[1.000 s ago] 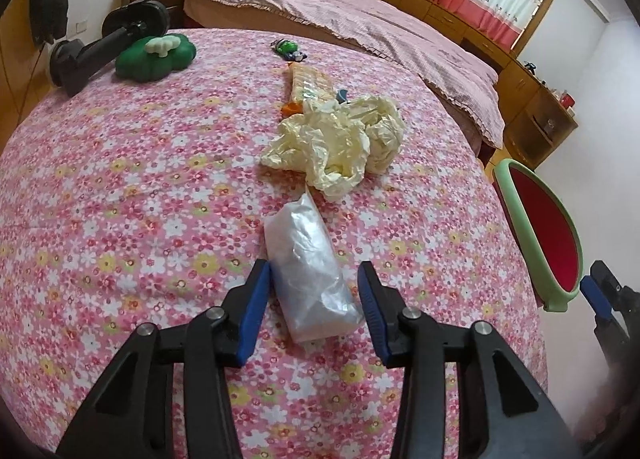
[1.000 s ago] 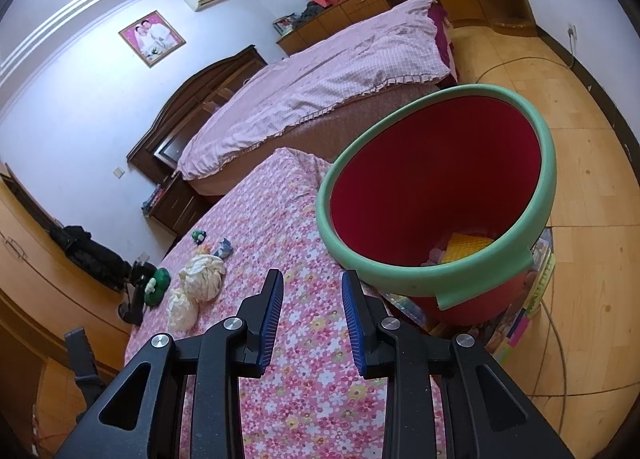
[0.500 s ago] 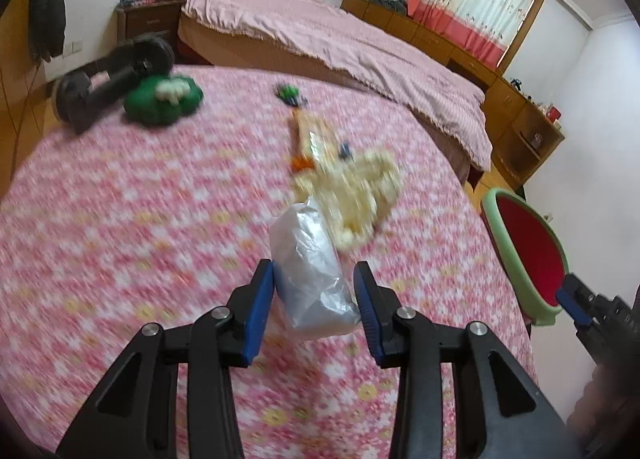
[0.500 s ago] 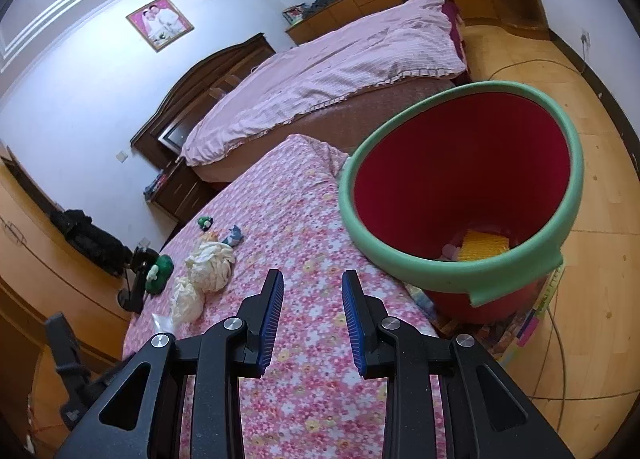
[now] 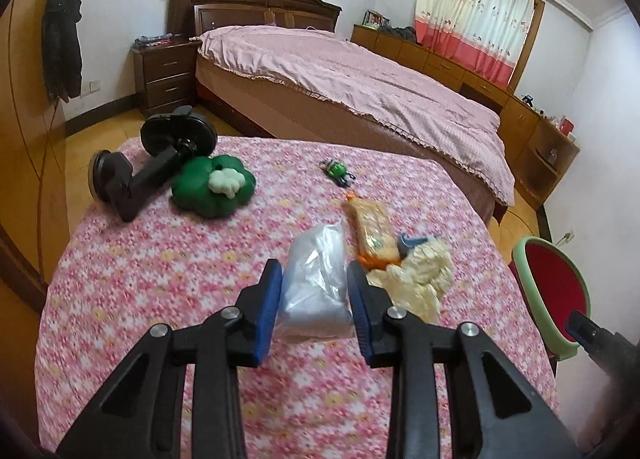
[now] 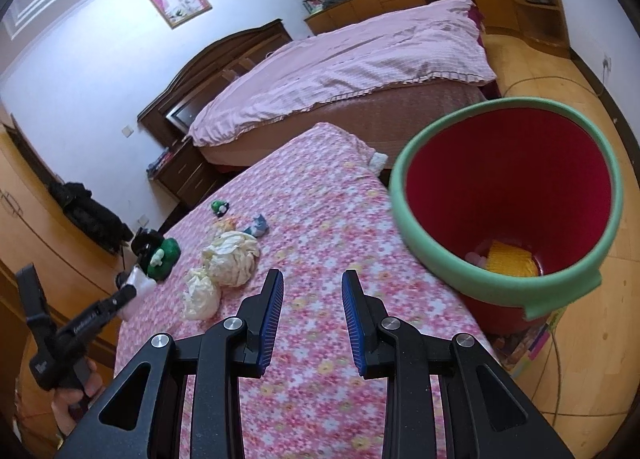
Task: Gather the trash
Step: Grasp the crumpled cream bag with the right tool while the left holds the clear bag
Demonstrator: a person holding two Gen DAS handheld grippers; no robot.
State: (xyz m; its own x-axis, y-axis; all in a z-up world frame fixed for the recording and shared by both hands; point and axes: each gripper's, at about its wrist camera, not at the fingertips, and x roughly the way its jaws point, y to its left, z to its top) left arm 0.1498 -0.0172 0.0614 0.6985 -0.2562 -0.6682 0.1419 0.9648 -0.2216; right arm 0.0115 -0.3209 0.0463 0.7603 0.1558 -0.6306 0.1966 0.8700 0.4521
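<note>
- The step in hand, as I judge it, is the carrying of one piece of trash: the left tongs (image 5: 315,291) grasp a clear plastic bag (image 5: 316,291) and hold it above the table (image 5: 120,283) with the pink flowered cloth.
- The bag stands between the two blue pads of the left tongs, which press on its two sides. The jaws are only partly closed, as wide as the bulk of the bag. The bag's lower end looks a little above the cloth, but I cannot say so for sure.
- The right tongs (image 6: 312,311) are released and hold nothing; a moderate gap shows between their pads, with only the cloth behind it.
- The red bin with a green rim (image 6: 504,291) stands beside the table edge, to the front-right of the right tongs and far to the right of the left tongs (image 5: 554,291). Something yellow already lies at its bottom.
- The next move probably calls for bringing the bag to the right, over the green rim, and opening the jaws only when it hangs over the red inside, because such a light bag may drift or cling.
- Just to the right of the left tongs and a little ahead, a crumpled cream bag (image 5: 416,283) and an orange snack wrapper (image 5: 372,231) remain on the table, so I think more trash waits.
</note>
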